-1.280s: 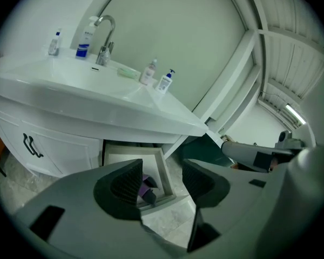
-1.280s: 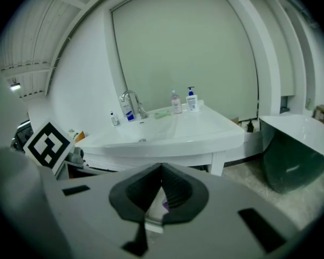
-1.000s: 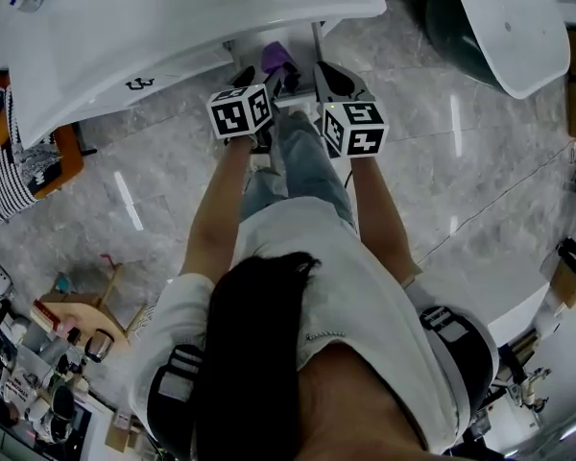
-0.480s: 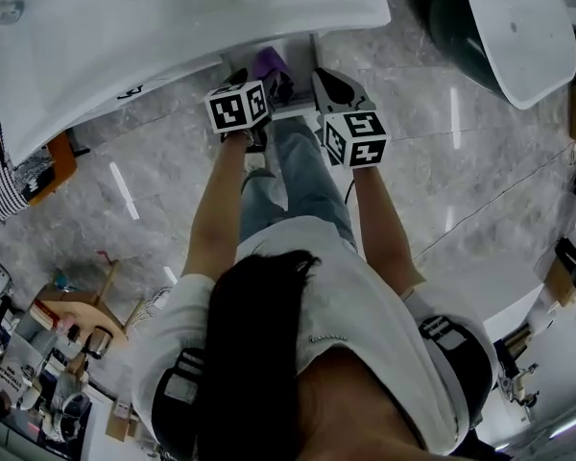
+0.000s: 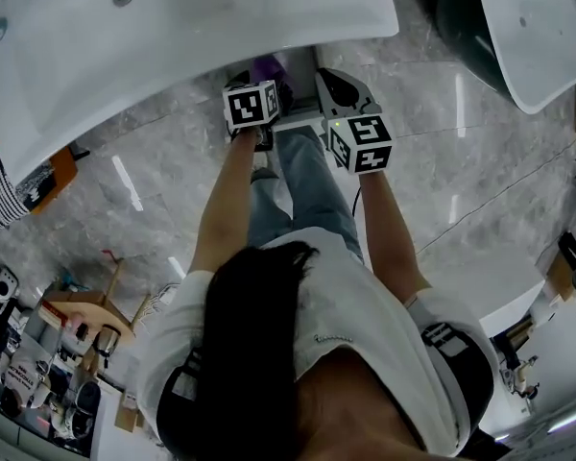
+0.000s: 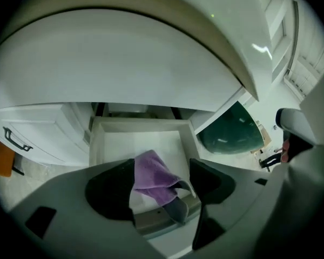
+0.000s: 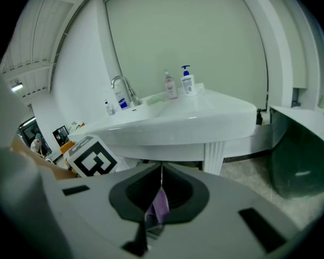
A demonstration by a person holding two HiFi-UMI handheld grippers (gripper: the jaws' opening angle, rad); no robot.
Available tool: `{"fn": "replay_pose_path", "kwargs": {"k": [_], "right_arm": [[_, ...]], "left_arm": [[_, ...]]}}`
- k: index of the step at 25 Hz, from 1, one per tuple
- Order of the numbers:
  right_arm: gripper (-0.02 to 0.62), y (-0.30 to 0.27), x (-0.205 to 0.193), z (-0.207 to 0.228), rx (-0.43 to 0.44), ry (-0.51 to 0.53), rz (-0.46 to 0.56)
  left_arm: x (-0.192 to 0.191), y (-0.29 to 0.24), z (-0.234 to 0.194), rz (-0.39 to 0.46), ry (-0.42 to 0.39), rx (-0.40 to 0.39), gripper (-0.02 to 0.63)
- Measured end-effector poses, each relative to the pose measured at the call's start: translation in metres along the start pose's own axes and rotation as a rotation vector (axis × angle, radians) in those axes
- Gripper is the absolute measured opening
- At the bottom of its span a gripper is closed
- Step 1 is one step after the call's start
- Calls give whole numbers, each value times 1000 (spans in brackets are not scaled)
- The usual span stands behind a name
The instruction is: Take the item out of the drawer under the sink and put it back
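Observation:
A purple cloth (image 6: 151, 174) hangs over the front edge of the open white drawer (image 6: 140, 124) under the sink (image 5: 202, 27); its grey lower end dangles outside. My left gripper (image 6: 162, 169) straddles it. Its jaws are opening and stand wide, and the pads do not press on the cloth. In the head view the left gripper (image 5: 261, 83) is at the sink's edge, with a bit of the cloth (image 5: 267, 65) showing beyond it. My right gripper (image 5: 326, 73) hovers just to the right. Its jaws are shut (image 7: 161, 179) on nothing, and the cloth (image 7: 161, 206) shows below them.
A dark green tub (image 6: 229, 136) stands right of the drawer, under a white lid (image 5: 523, 27). A cabinet door with a black handle (image 6: 13, 139) is on the left. A faucet (image 7: 121, 85) and soap bottles (image 7: 187, 81) stand on the sink. Cluttered stands (image 5: 48, 353) are behind me.
My left gripper has edged closer to the sink, and less of the purple cloth shows past the sink's edge. The right gripper has barely moved.

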State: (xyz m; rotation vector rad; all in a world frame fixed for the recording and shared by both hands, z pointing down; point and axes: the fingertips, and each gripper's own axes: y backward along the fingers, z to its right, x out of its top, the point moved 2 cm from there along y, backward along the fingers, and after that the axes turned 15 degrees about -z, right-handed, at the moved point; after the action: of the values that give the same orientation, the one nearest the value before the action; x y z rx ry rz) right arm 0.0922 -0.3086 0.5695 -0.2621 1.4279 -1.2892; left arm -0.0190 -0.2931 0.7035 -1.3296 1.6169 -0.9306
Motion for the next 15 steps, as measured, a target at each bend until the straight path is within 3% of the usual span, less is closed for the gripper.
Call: {"fn": "replay_pose_path", "kwargs": {"k": [15], "right_arm": [[17, -22, 4, 13, 21, -5, -9]], "left_arm": [[-14, -41, -19, -78, 58, 117, 314]]}}
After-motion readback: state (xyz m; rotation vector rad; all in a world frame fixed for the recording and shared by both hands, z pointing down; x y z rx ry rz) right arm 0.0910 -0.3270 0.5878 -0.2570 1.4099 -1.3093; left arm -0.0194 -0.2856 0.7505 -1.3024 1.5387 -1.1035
